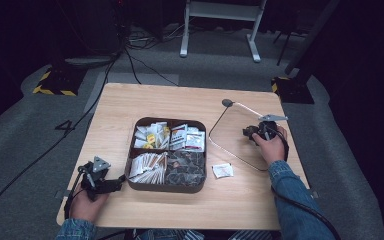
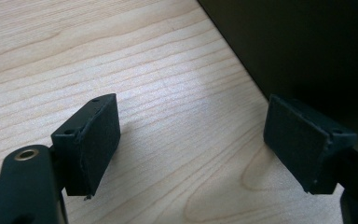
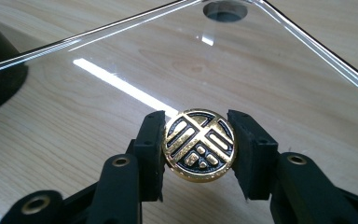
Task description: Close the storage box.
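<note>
My right gripper [image 3: 199, 145] is shut on a round gold-and-black knob [image 3: 199, 144] with a raised emblem. It holds the knob low over a clear lid [image 3: 177, 65] that lies flat on the wooden table. In the high view the right gripper [image 1: 256, 133] rests on that clear lid [image 1: 230, 125], right of a dark divided box [image 1: 168, 153] full of sachets. My left gripper [image 1: 111, 185] lies on the table just left of the box. Its jaws stand open with bare wood between them [image 2: 191, 144], and the box's dark wall [image 2: 298, 51] rises close ahead.
A small white sachet [image 1: 222, 170] lies on the table [image 1: 180, 100] between the box and the lid. The lid has a dark round hole [image 3: 225, 10] at its far corner. Cables and a white stand sit on the floor beyond the table.
</note>
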Demonstrator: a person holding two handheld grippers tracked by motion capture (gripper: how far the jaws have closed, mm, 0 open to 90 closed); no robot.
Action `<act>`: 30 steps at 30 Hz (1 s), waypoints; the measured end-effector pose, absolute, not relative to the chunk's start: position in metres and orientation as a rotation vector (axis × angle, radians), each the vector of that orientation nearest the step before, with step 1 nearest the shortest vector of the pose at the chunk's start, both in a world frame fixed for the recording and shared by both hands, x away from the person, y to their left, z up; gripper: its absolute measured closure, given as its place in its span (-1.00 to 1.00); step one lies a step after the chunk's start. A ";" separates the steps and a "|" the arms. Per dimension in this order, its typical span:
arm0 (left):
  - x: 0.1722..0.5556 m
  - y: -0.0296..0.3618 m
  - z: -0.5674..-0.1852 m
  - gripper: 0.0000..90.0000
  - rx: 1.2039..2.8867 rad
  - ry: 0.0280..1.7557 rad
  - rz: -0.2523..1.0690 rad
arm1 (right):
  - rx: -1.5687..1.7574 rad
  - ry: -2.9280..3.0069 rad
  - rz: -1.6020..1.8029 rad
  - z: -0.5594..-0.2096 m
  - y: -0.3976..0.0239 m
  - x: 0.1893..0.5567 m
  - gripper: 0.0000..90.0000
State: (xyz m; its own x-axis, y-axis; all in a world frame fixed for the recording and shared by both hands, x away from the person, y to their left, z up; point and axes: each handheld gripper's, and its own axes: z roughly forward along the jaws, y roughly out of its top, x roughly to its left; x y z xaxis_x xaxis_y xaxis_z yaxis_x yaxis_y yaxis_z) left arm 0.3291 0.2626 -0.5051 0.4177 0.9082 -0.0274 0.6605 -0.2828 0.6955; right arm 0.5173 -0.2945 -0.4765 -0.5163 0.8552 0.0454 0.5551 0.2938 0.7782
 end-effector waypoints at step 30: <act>0.329 0.261 -0.505 -0.58 2.038 1.329 0.510 | 1.106 2.204 1.208 -0.390 -0.275 0.492 0.31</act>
